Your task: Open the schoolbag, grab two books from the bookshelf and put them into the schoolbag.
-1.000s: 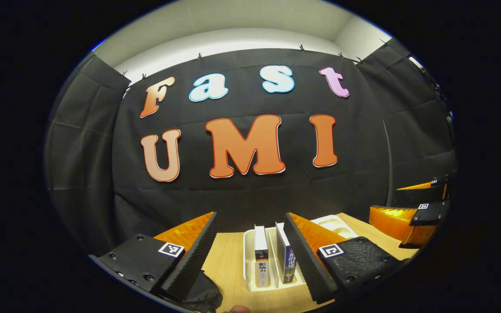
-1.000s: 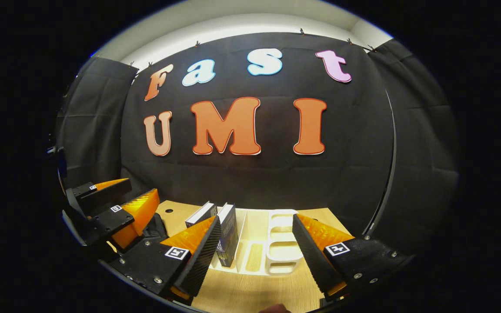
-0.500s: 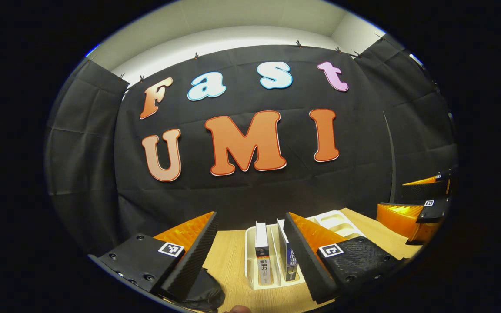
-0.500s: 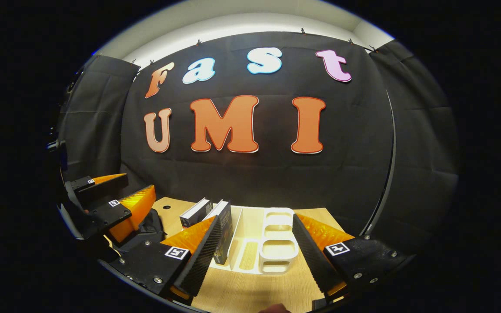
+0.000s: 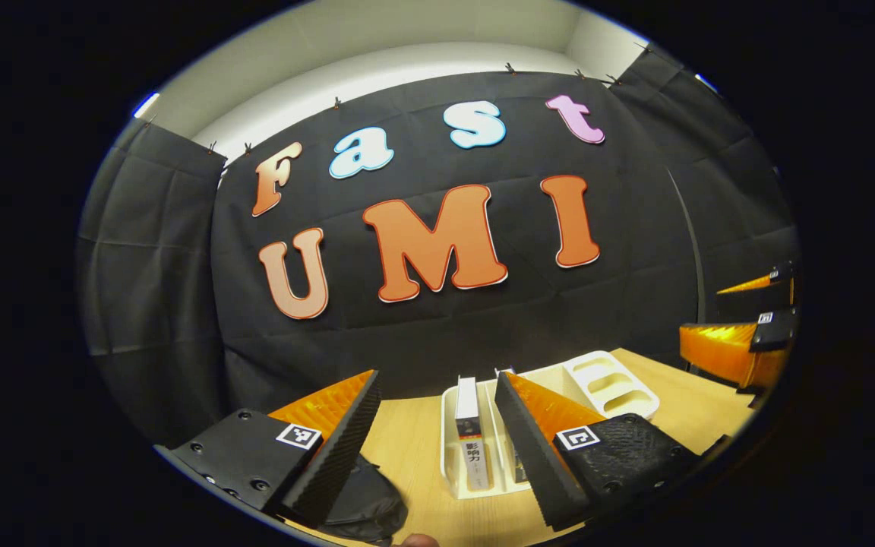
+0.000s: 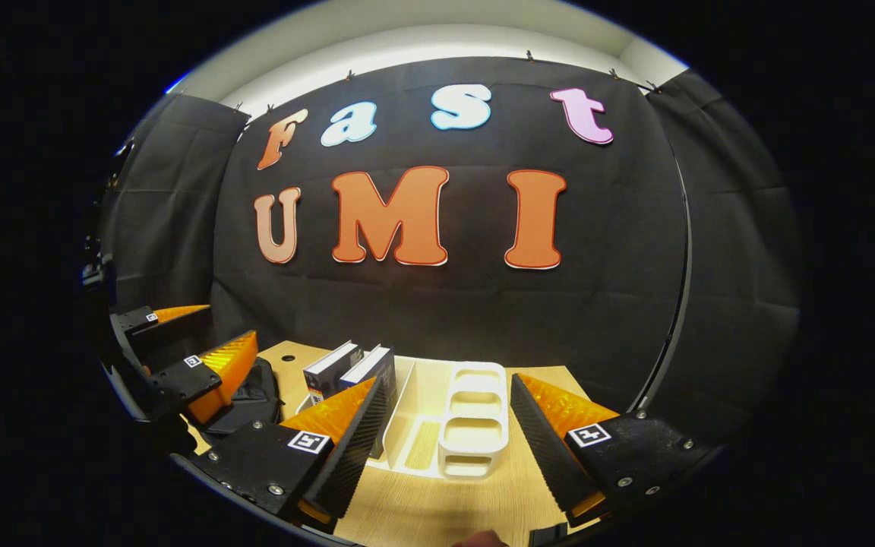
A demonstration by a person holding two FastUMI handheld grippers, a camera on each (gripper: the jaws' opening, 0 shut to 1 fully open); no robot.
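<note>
A white bookshelf rack (image 5: 449, 448) stands on the wooden table with two upright books in it. One book (image 5: 469, 425) shows between my left gripper's fingers. The second book (image 5: 517, 465) is mostly hidden behind the right finger. My left gripper (image 5: 437, 395) is open and empty, short of the rack. The black schoolbag (image 5: 365, 501) lies under its left finger; whether it is open I cannot tell. In the right gripper view, both books (image 6: 331, 368) lean at the rack's (image 6: 475, 433) left end. My right gripper (image 6: 450, 384) is open and empty before the rack. The left gripper (image 6: 187, 365) hovers over the schoolbag (image 6: 251, 391).
The rack's right end has looped white compartments (image 5: 608, 384). The right gripper (image 5: 741, 349) shows at the far right edge of the left gripper view. Bare wooden table (image 6: 422, 509) lies in front of the rack. The black cloth wall stands close behind the table.
The left gripper view has tilted and swung left, so rack and books slid right and the second book went behind its right finger. Both grippers stay open.
</note>
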